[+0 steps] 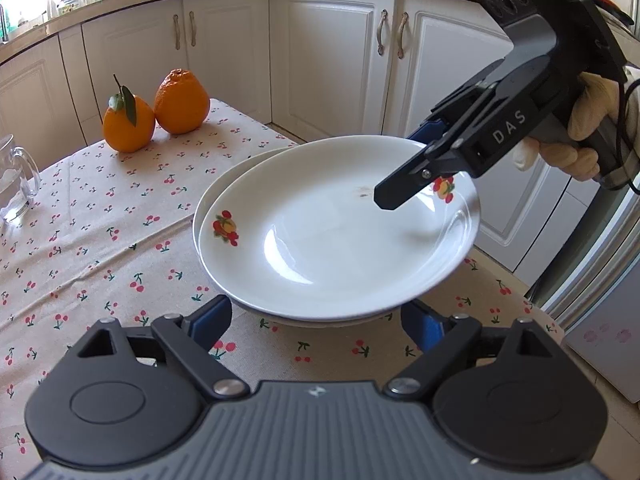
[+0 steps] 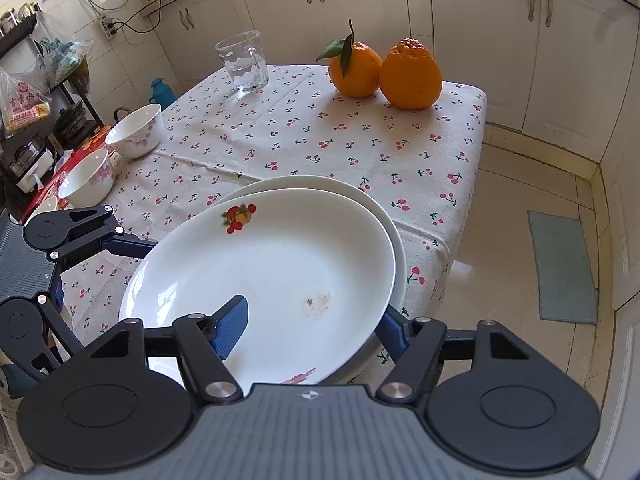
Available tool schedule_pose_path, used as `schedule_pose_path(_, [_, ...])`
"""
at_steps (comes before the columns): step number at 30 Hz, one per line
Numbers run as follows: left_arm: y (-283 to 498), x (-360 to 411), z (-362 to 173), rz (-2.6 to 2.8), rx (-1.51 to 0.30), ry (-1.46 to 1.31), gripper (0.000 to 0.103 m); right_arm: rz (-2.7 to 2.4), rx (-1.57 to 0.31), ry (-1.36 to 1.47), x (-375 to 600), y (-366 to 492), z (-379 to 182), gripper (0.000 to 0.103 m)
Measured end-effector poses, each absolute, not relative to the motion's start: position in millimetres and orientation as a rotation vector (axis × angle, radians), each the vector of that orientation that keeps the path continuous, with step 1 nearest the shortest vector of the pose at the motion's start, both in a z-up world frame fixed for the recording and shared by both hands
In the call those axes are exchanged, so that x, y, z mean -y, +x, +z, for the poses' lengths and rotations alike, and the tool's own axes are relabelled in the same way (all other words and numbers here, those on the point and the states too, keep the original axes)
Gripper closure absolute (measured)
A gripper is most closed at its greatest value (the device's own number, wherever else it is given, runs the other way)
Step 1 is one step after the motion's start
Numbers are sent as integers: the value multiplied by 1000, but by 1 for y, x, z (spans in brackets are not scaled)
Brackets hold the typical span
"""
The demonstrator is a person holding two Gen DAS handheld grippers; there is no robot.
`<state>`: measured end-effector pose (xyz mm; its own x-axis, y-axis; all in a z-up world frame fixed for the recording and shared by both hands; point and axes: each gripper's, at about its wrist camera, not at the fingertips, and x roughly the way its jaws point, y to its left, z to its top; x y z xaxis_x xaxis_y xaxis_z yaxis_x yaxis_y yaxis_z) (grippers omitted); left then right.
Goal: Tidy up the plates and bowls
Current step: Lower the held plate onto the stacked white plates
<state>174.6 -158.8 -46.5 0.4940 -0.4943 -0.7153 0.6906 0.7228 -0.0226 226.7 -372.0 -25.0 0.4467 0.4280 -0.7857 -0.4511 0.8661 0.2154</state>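
A white plate with fruit prints (image 1: pixel 336 236) lies tilted on top of a second white plate (image 1: pixel 216 188) on the cherry-print tablecloth. It also shows in the right wrist view (image 2: pixel 280 264), over the lower plate (image 2: pixel 372 200). My right gripper (image 1: pixel 412 160) (image 2: pixel 312 328) is wide open, one finger over the top plate's rim and one under it; the frames do not show contact. My left gripper (image 1: pixel 316 320) is open at the plates' near edge, empty; it shows in the right wrist view (image 2: pixel 100 264). Two white bowls with pink flowers (image 2: pixel 136 130) (image 2: pixel 88 178) sit at the table's left edge.
Two oranges (image 1: pixel 156 112) (image 2: pixel 386 70) and a glass mug (image 1: pixel 16 184) (image 2: pixel 244 62) stand on the table (image 2: pixel 280 136). White cabinets (image 1: pixel 328 60) surround it. A cluttered shelf (image 2: pixel 36 120) stands beside the bowls. A green mat (image 2: pixel 560 264) lies on the floor.
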Motion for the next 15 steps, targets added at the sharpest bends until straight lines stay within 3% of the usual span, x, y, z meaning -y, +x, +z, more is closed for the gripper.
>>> schedule_pose_path(15, [173, 158, -48, -722, -748, 298, 9, 497, -964, -37, 369, 218, -23, 25])
